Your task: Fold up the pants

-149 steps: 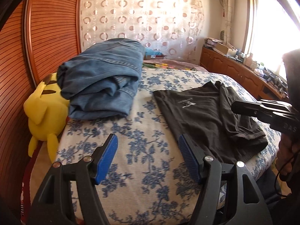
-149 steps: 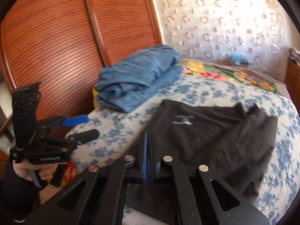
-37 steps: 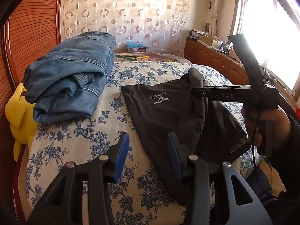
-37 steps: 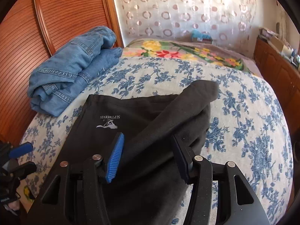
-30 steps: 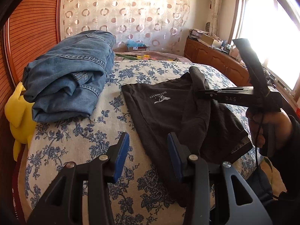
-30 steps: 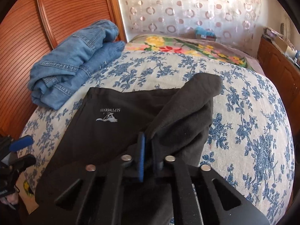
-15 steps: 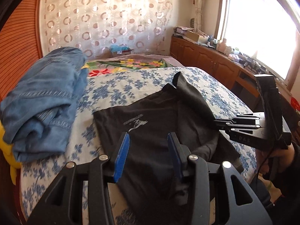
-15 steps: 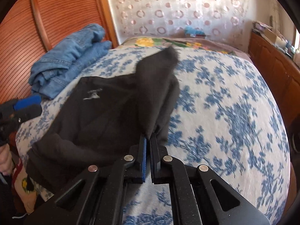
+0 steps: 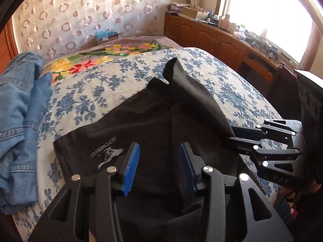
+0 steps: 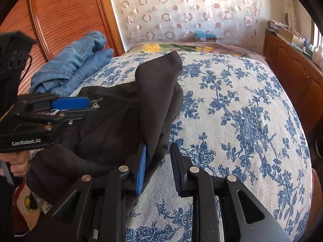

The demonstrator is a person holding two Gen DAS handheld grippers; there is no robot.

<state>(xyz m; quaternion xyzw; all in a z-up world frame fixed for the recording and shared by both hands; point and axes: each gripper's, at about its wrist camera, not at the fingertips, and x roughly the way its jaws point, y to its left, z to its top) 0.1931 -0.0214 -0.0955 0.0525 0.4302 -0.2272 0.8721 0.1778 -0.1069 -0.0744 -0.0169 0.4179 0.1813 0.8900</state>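
Observation:
Black pants [image 9: 153,121] with a white logo [image 9: 109,153] lie on the blue-flowered bed cover [image 10: 232,111], one leg folded over along the right side. My left gripper [image 9: 159,161] hovers open over the near part of the pants; from the right wrist view it [image 10: 70,102] juts in from the left. The jaws of my right gripper [image 10: 158,165] are opening at the pants' near right edge. The fabric [image 10: 121,121] hangs loose against the left pad, and the pads do not press it. In the left wrist view the right gripper [image 9: 240,139] touches that same edge.
Folded blue jeans [image 9: 18,121] are stacked at the bed's left side by a slatted wooden wardrobe [image 10: 66,14]. A bright flowered blanket [image 9: 105,54] lies at the far end. Wooden cabinets [image 9: 218,40] with clutter run under the window on the right. A hand [image 10: 18,161] holds the left gripper.
The right gripper, shut on the folded leg, pulled it toward the near right edge and has now parted its jaws. The left gripper swung right, from the bed cover to above the pants.

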